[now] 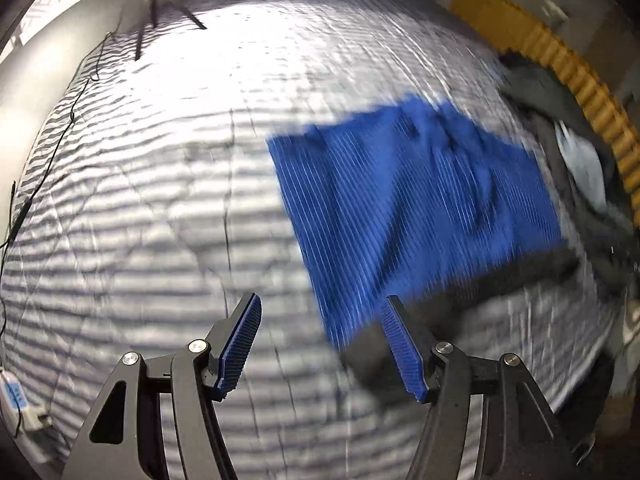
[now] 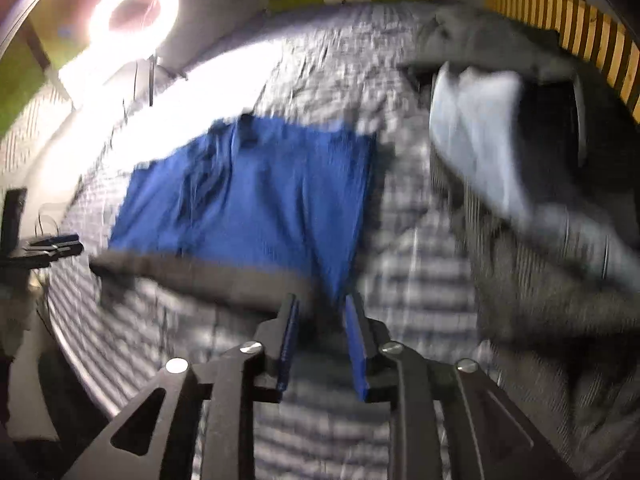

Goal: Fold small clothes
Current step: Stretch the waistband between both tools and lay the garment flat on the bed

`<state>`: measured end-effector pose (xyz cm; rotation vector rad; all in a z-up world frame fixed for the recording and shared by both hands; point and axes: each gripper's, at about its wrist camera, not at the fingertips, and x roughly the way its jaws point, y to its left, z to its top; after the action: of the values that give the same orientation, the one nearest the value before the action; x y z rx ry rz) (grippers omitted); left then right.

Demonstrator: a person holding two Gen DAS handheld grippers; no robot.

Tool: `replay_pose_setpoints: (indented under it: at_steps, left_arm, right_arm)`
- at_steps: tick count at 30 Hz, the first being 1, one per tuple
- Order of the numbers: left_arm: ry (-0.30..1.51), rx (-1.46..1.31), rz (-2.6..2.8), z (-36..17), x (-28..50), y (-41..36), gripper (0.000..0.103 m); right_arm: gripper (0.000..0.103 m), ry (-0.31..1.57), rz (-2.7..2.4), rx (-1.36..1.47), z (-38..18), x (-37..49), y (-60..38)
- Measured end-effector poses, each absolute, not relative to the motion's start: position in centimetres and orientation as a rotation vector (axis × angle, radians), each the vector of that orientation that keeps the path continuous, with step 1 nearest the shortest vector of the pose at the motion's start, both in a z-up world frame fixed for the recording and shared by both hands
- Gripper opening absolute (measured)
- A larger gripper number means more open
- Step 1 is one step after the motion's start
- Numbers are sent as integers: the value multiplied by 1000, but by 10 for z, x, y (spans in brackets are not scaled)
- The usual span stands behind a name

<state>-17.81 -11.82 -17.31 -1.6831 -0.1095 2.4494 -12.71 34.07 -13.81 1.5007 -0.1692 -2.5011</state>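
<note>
Both views are motion-blurred. A blue ribbed garment with a dark grey waistband (image 1: 416, 204) lies flat on the grey-and-white striped quilt (image 1: 160, 200). The left gripper (image 1: 320, 312) hangs above the quilt, jaws wide apart and empty; the dark blurred shape at its right finger cannot be identified. The right gripper (image 2: 320, 304), jaws apart, sits at the garment's near corner; contact cannot be judged. Only the right wrist view shows the ring lamp (image 2: 134, 10) and the whole pile of grey and pale clothes (image 2: 520, 184), cut off at the frame edge.
</note>
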Motion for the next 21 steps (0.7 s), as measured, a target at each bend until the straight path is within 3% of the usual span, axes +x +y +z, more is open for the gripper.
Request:
replay_pose_setpoints:
  at_steps: [6, 14, 16, 17, 18, 19, 21]
  left_arm:
    - [-229, -1717, 2495, -198, -274, -129, 66]
    - [-309, -1787, 2503, -228, -318, -142, 70]
    - [-270, -1785, 2509, -230, -318, -137, 59]
    - [-229, -1778, 2513, -230, -318, -132, 31]
    - [-193, -1783, 2504, -230, -318, -127, 9]
    - [-176, -1781, 2502, -231, -317, -124, 5]
    - [-126, -1744, 2547, -222, -316, -119, 4]
  right_arm:
    - [32, -314, -2532, 1525, -151, -219, 354]
    - [32, -332, -2497, 1679, -201, -294, 361]
    - [31, -362, -2470, 1673, -205, -298, 361]
    - [30, -365, -2465, 1666, -205, -299, 361]
    - [19, -357, -2458, 1643, -203, -299, 359]
    - [6, -348, -2447, 1636, -203, -300, 357]
    - [6, -298, -2475, 1602, -195, -297, 354]
